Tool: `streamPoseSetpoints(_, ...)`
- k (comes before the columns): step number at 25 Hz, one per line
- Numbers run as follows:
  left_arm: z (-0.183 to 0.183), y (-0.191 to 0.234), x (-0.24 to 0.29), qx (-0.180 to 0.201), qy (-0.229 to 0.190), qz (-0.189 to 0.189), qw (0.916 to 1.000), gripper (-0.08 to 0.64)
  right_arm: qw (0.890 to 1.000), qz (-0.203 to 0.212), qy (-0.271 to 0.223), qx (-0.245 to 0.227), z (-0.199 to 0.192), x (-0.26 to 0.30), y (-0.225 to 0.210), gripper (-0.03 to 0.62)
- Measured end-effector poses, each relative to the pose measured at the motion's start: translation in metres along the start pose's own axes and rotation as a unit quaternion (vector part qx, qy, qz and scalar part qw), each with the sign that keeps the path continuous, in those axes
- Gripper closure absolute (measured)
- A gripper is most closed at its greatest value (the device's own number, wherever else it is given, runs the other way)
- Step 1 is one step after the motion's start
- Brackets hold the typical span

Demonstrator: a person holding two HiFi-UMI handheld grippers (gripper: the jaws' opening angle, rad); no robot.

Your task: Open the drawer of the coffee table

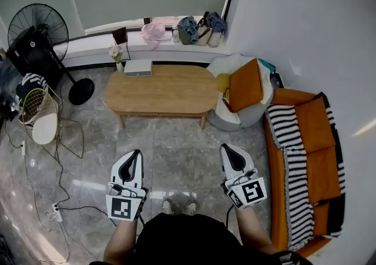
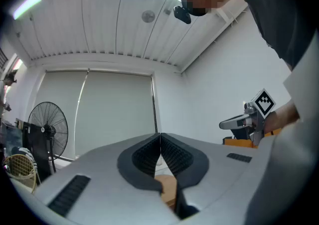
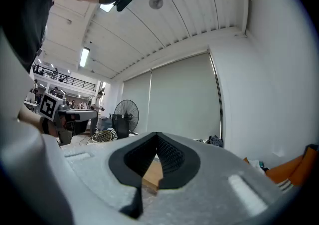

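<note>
Left hand-held gripper (image 1: 137, 154) and right hand-held gripper (image 1: 226, 150) are clenched, empty; step nearer the coffee table (image 1: 170, 90) to find its drawer.

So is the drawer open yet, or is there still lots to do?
Not yet. Nothing looks done: the coffee table shows no open drawer from above. Right now the person stands back from it, with grey floor between, holding out the left gripper and the right gripper, both shut and empty. Left to do: walk up, find the drawer front, grab it and pull.
</note>
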State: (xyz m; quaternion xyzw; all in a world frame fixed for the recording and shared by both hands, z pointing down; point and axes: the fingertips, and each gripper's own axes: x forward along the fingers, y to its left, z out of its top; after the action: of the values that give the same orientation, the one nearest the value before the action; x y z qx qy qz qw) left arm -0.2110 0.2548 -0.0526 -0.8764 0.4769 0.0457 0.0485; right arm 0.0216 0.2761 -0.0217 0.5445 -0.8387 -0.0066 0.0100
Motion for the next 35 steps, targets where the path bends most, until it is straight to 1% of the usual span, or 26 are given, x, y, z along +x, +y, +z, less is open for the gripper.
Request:
streamPoseSetpoints(5,-0.001,-0.008,-0.001,0.002,0.008,0.005,1.0,0.552,1.0,0.011,-0.004,0.005,0.002,-0.007,-0.002,0.589)
streamPoseSetpoints(8,-0.005,-0.017,-0.002,0.004,0.015,0.007,0.9999,0.552,0.999,0.022,-0.021,0.038,-0.001,-0.018,-0.008,0.589)
streamPoseSetpoints(10,-0.006,-0.025,-0.003,0.005,0.015,0.01,0.9998,0.552,0.998,0.028,-0.023,0.049,-0.006,-0.026,-0.013,0.589)
streamPoseSetpoints(16,-0.012,-0.04,-0.01,0.007,0.024,0.021,0.9995,0.552,0.998,0.034,-0.012,0.051,-0.021,-0.041,-0.024,0.589)
streamPoseSetpoints(19,-0.017,-0.044,-0.007,0.007,0.032,0.019,0.9993,0.552,0.998,0.036,-0.006,0.053,-0.024,-0.045,-0.025,0.589)
streamPoseSetpoints(21,-0.017,-0.045,0.001,0.005,0.029,0.016,0.9995,0.552,0.998,0.034,-0.004,0.051,-0.025,-0.043,-0.031,0.589)
streamPoseSetpoints(25,-0.02,-0.043,0.023,0.006,0.025,0.003,0.9997,0.552,0.998,0.022,-0.002,0.059,-0.03,-0.031,-0.045,0.589)
streamPoseSetpoints(29,-0.038,-0.025,0.05,-0.012,0.031,-0.002,0.9995,0.552,0.998,0.019,0.004,0.052,-0.032,-0.006,-0.054,0.589)
streamPoseSetpoints(32,-0.042,-0.011,0.081,-0.019,0.023,-0.01,0.9995,0.552,0.999,0.01,0.015,0.051,-0.032,0.019,-0.071,0.589)
streamPoseSetpoints(35,-0.041,0.011,0.116,-0.016,0.014,-0.018,0.9996,0.552,0.998,0.016,0.031,0.049,-0.033,0.058,-0.083,0.589)
